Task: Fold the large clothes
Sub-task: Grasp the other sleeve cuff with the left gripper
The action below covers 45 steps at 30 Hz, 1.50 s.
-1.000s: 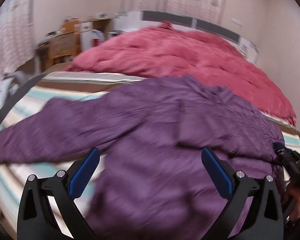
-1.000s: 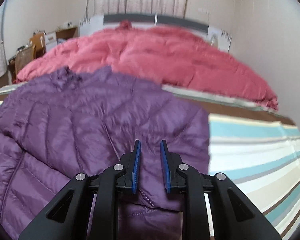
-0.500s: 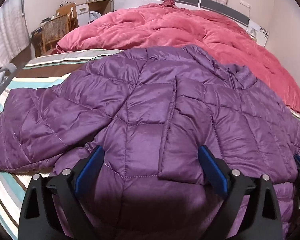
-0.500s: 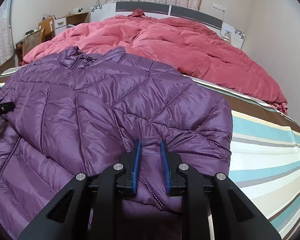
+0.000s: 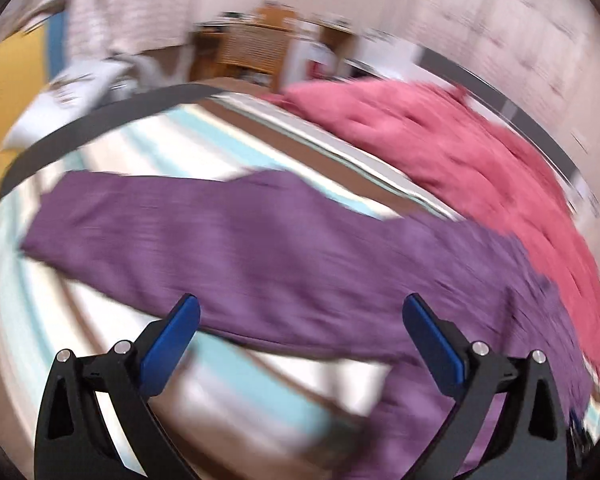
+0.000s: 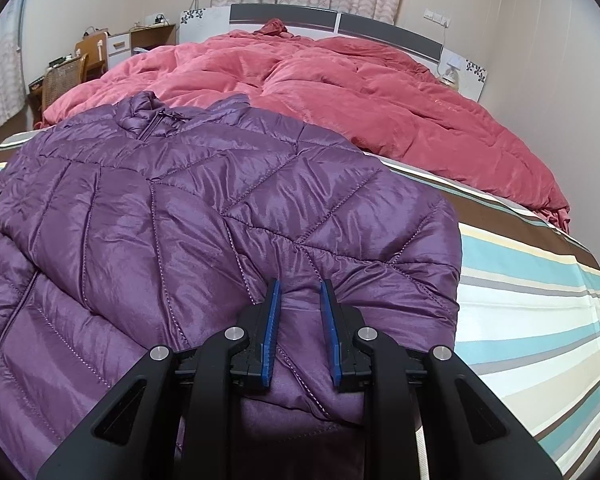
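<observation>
A purple quilted jacket (image 6: 180,220) lies front up on the striped bed sheet (image 6: 520,320), its right sleeve folded over the body. My right gripper (image 6: 300,292) is shut on the puffy end of that folded sleeve, with fabric bulging between the narrow pads. The left wrist view is blurred by motion. In it the jacket's other sleeve (image 5: 240,248) stretches out to the left over the sheet (image 5: 220,380). My left gripper (image 5: 300,308) hovers over that sleeve's near edge, its jaws opening wide with nothing pressed between them.
A crumpled red quilt (image 6: 340,92) covers the far half of the bed up to the grey headboard (image 6: 380,28). A wooden chair (image 6: 60,76) and a desk stand at the back left. Bare striped sheet lies right of the jacket.
The left gripper has swung left, from over the jacket's body to over the spread sleeve, and its view has blurred. The right gripper has kept its grip and place.
</observation>
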Available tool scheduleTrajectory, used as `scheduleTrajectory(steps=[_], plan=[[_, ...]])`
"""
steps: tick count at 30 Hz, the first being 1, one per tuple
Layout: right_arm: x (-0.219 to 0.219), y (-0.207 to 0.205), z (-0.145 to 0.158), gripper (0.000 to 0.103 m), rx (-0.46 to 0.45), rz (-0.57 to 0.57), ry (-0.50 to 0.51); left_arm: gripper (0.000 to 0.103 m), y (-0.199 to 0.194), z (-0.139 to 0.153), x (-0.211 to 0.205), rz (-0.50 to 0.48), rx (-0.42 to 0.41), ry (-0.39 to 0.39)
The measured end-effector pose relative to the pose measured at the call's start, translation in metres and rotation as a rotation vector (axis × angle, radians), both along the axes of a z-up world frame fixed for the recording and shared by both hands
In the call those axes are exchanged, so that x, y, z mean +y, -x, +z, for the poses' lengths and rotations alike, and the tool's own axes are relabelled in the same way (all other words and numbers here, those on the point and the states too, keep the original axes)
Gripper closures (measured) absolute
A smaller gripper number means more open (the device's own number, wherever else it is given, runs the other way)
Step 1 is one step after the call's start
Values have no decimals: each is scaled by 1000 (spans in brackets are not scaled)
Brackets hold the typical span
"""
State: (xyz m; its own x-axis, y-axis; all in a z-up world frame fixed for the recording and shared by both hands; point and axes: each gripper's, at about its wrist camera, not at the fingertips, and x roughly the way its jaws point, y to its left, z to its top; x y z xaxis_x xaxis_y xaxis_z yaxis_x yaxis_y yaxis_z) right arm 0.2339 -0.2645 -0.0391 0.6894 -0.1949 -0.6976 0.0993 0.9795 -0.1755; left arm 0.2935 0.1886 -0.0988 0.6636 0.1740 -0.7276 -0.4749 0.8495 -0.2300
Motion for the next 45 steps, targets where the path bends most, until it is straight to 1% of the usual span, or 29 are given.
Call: scheduleTrajectory(steps=[2, 4, 6, 9, 13, 14, 18, 20, 22, 23, 24, 25, 26, 27, 28, 29, 31, 32, 33, 34, 36, 39, 41, 42, 44, 45], plan=[[1, 0, 0, 82, -1, -1, 4, 3, 11, -5, 31, 78, 6, 12], [1, 0, 0, 82, -1, -2, 7, 8, 21, -12, 59, 153, 7, 48], [2, 0, 0, 82, -1, -3, 11, 19, 31, -21, 86, 232, 1, 105], [3, 0, 0, 82, -1, -5, 18, 29, 48, -42, 126, 353, -16, 225], [4, 0, 0, 82, -2, -6, 21, 33, 58, -65, 152, 439, -39, 322], [3, 0, 0, 82, -1, -5, 19, 37, 59, -71, 157, 451, -53, 343], [4, 1, 0, 82, -2, -6, 18, 39, 57, -80, 168, 474, -112, 362], [4, 0, 0, 82, -1, -6, 19, 41, 54, -84, 175, 487, -147, 384], [4, 1, 0, 82, -1, -6, 21, 49, 48, -87, 180, 487, -162, 405], [3, 0, 0, 82, -1, -6, 20, 59, 44, -89, 183, 490, -162, 413], [4, 0, 0, 82, -1, -5, 19, 64, 42, -91, 186, 492, -162, 418], [3, 1, 0, 82, -1, -5, 18, 67, 39, -94, 189, 495, -166, 424], [3, 1, 0, 82, -2, -5, 17, 71, 36, -95, 191, 492, -162, 418], [4, 1, 0, 82, -1, -5, 18, 81, 35, -94, 191, 484, -157, 416], [4, 1, 0, 82, -1, -6, 18, 87, 30, -96, 192, 467, -148, 420], [4, 1, 0, 82, -1, -6, 19, 94, 30, -93, 190, 462, -150, 414], [4, 1, 0, 82, -2, -6, 20, 95, 33, -80, 183, 479, -184, 355], [4, 1, 0, 82, -1, -6, 20, 96, 33, -71, 177, 475, -197, 313], [4, 1, 0, 82, -1, -5, 19, 96, 29, -58, 167, 451, -211, 238], [3, 1, 0, 82, -2, -5, 18, 96, 27, -47, 158, 434, -227, 190], [4, 1, 0, 82, -2, -6, 18, 96, 24, -26, 141, 392, -271, 111], [4, 1, 0, 82, -1, -6, 22, 96, 12, 2, 110, 310, -309, -3], [3, 1, 0, 82, -2, -6, 18, 96, 8, 16, 90, 270, -327, -69], [3, 1, 0, 82, -2, -6, 18, 96, 4, 23, 76, 240, -341, -119], [3, 0, 0, 82, -3, -7, 18, 96, 0, 34, 55, 201, -354, -190], [3, 1, 0, 82, -2, -6, 18, 96, 3, 38, 46, 185, -360, -214]])
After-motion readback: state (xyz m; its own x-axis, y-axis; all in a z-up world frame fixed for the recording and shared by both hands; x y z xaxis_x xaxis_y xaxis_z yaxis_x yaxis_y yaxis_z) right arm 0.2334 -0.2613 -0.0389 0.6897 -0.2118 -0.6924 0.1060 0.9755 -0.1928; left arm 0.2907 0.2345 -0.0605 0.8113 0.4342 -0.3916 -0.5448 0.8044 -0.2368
